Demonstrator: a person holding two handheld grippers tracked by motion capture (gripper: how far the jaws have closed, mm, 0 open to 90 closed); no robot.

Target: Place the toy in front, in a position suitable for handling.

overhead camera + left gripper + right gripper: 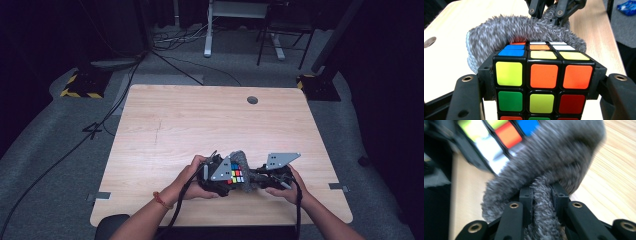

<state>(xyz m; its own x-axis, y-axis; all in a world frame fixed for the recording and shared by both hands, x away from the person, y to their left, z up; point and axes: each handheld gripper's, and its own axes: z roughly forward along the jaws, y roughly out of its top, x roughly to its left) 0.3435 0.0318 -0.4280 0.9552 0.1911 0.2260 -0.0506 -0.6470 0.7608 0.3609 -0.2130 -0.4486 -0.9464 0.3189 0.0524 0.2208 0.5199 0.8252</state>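
Cube [541,82] sits nearest, clamped between the left gripper [216,175] fingers [467,100], pressed tight on both sides, just above the counter [200,120] near its front edge. Grey fuzzy cloth [524,30] drapes over the cube's far top edge. Right gripper [541,195] fingers [526,202] are pinched closed on a fold of that cloth, beyond the cube. Cloth runs from cube toward right gripper, so the right one looks best placed to pull it.

Dim, dark-edged high view; the right gripper view is motion-blurred, the left gripper view sharp.
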